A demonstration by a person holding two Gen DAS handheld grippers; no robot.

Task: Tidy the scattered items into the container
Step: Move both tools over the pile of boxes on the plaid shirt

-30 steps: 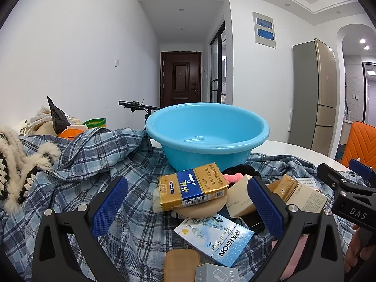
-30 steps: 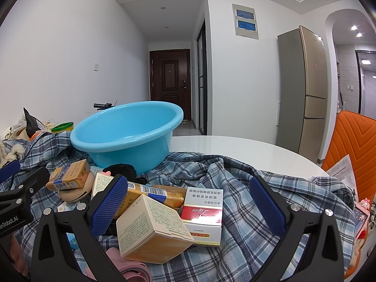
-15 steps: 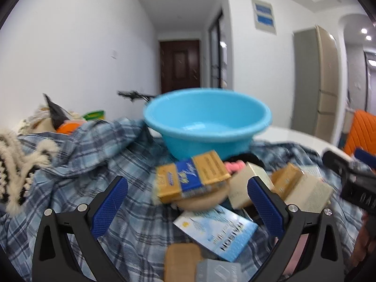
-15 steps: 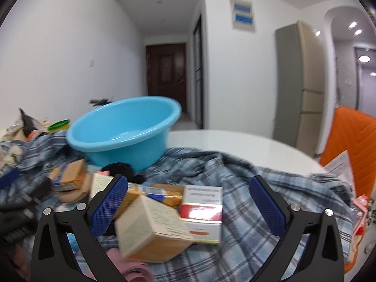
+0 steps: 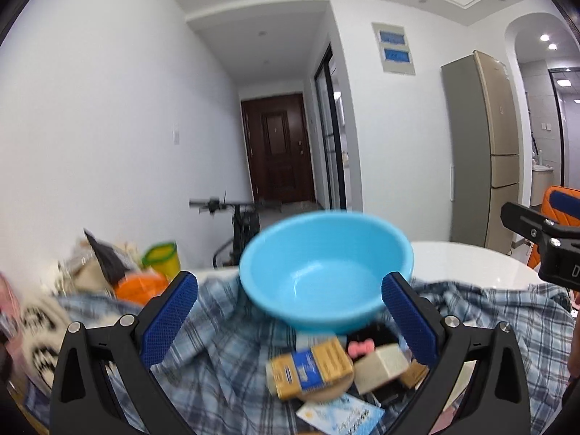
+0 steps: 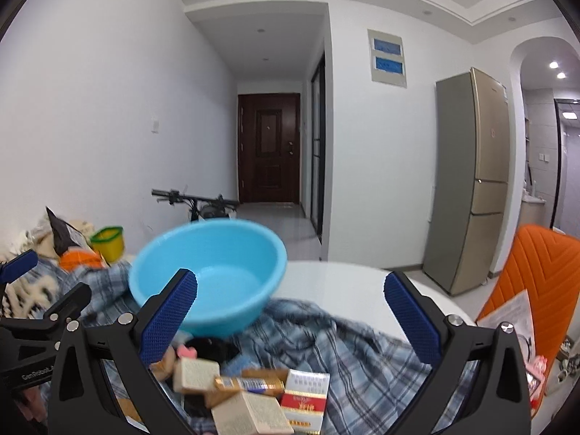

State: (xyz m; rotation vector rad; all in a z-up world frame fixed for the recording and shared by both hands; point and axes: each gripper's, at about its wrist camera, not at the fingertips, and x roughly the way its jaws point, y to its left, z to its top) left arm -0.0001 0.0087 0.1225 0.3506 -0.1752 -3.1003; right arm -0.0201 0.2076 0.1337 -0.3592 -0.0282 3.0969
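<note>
Resting on a rumpled blue plaid cloth (image 5: pixel 224 366) that covers part of a round white counter (image 6: pixel 348 286), a light blue round plastic basin (image 5: pixel 326 275) sits upright, its inside showing nothing in it. Both grippers hang above the clutter with their jaws spread wide apart and nothing between them: the left gripper (image 5: pixel 290 322) frames the basin and the pile before it, while the right gripper (image 6: pixel 291 320) looks over the basin's right side and the bare counter top.

Scattered small boxes lie on the cloth just in front of the basin, outside it. Nearest the left gripper is a gold and blue cardboard packet (image 5: pixel 310 366), lying on a tan round disc (image 5: pixel 326 391). Beside it to the right sits a cream-coloured carton (image 5: pixel 380 366), and a pale blue and white flat box (image 5: pixel 340 415) lies at the lower edge. In the right wrist view a red and white packet (image 6: pixel 304 398), a beige box (image 6: pixel 250 415) and a long gold and blue carton (image 6: pixel 248 384) lie packed together, touching one another. A small pink item (image 5: pixel 359 348) and something black (image 6: pixel 210 348) sit close under the basin's wall; both are too blurred to identify.

Left of the basin stand a yellow-green cup (image 6: pixel 107 241) and an orange round object (image 6: pixel 78 259). An orange chair (image 6: pixel 536 272) stands at the right.
</note>
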